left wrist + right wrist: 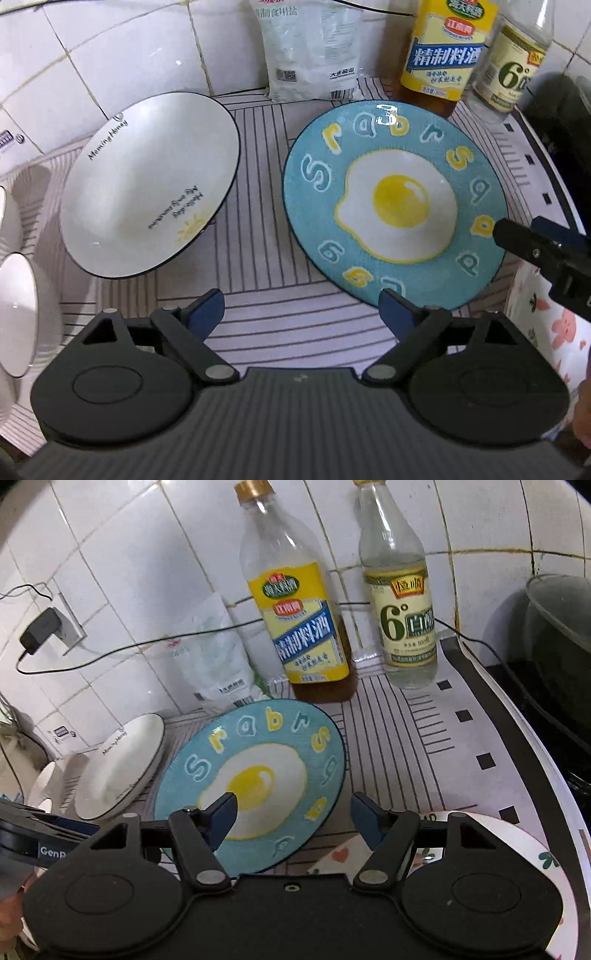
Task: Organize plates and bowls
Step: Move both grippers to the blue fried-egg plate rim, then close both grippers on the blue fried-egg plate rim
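A blue plate with a fried-egg print (395,206) lies on the striped mat; it also shows in the right wrist view (255,779). A white bowl with black lettering (147,181) sits to its left, also seen in the right wrist view (118,768). Two small white bowls (18,310) stand at the far left. A white plate with a floral rim (509,845) lies under my right gripper. My left gripper (303,314) is open and empty, just before the blue plate's near edge. My right gripper (291,819) is open, with its left finger over the blue plate's near edge.
A salt bag (310,48), a yellow-labelled cooking wine bottle (295,620) and a clear vinegar bottle (402,602) stand along the tiled wall behind the plates. A dark pot (557,646) sits at the right. A charger and cable (40,627) hang on the wall.
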`<move>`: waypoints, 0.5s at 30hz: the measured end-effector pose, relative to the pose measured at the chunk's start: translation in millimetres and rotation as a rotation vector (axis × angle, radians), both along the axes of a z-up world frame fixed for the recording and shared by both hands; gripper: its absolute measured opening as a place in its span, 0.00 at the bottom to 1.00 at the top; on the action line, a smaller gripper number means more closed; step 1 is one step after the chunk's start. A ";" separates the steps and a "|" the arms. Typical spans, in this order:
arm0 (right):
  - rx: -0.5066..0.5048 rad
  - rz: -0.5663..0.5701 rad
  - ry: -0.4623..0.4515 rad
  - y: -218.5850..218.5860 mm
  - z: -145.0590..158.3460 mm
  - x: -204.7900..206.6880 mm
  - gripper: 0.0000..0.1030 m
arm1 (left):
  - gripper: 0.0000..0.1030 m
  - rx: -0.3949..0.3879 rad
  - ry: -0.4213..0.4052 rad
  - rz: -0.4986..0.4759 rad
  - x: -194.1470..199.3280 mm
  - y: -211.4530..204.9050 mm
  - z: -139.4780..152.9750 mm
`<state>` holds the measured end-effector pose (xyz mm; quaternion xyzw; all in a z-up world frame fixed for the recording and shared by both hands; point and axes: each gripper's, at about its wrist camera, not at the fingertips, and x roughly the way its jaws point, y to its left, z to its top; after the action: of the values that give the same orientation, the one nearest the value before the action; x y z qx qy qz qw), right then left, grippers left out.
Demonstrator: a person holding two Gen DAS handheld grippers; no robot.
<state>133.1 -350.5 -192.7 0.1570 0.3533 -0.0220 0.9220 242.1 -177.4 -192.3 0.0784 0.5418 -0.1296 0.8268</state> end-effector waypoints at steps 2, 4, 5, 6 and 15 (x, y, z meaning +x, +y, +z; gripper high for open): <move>0.005 -0.001 0.003 -4.8 -3.9 5.6 0.71 | 0.87 -0.017 -0.011 0.015 4.5 -0.6 -3.0; 0.013 0.000 -0.003 -10.7 -8.5 11.3 0.70 | 0.87 -0.030 -0.020 0.026 9.0 -2.0 -7.4; 0.013 0.000 -0.002 -13.0 -11.4 14.2 0.64 | 0.86 -0.033 -0.016 0.032 11.7 -3.0 -10.3; 0.015 0.002 0.002 -15.4 -14.9 17.4 0.60 | 0.85 -0.033 -0.012 0.039 13.3 -3.5 -13.0; 0.087 -0.006 0.033 -30.8 -33.1 32.4 0.17 | 0.54 -0.068 -0.021 0.040 18.5 -6.3 -22.6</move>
<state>165.4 -381.4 -225.8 0.1975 0.3686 -0.0122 0.9083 260.7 -183.7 -214.9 0.0405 0.5296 -0.1305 0.8371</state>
